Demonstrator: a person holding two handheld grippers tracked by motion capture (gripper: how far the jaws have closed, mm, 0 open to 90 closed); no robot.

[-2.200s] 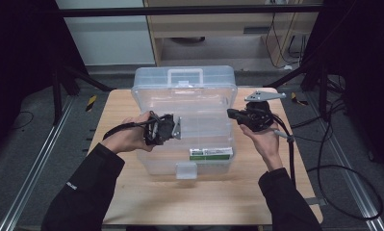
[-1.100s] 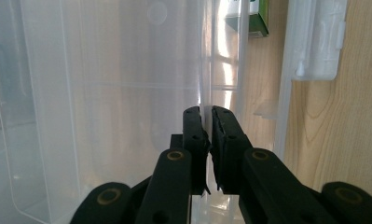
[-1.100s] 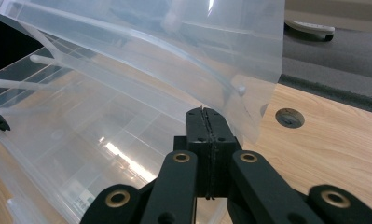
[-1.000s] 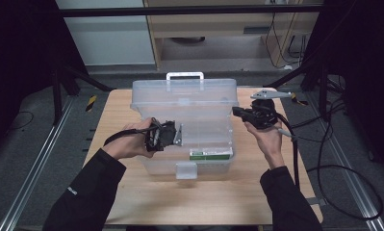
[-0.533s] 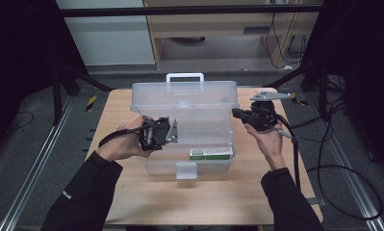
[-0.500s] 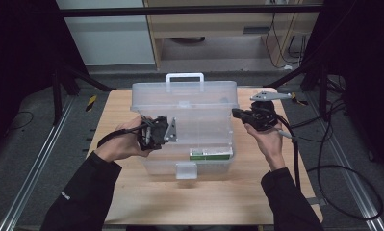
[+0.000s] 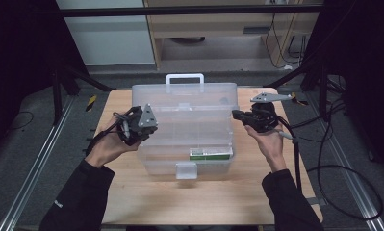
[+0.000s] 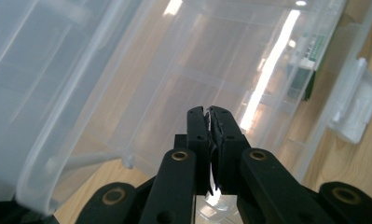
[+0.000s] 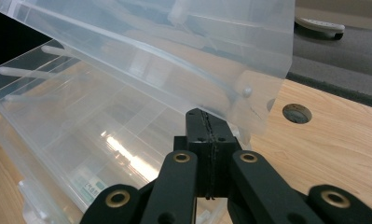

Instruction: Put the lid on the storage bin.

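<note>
- The clear plastic box [image 7: 185,130] sat mid-surface [image 7: 132,202], its lid [image 7: 185,94] raised but not fully back.
- Left tongs [image 8: 208,122] were closed, holding nothing.
- Right tongs [image 9: 206,122] were closed at the lid's edge.

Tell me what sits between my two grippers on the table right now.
In the high view, the clear plastic compartment box with its lid raised lies between the left gripper and the right gripper. Inside it, near the front, lies a green-and-white label.
</note>
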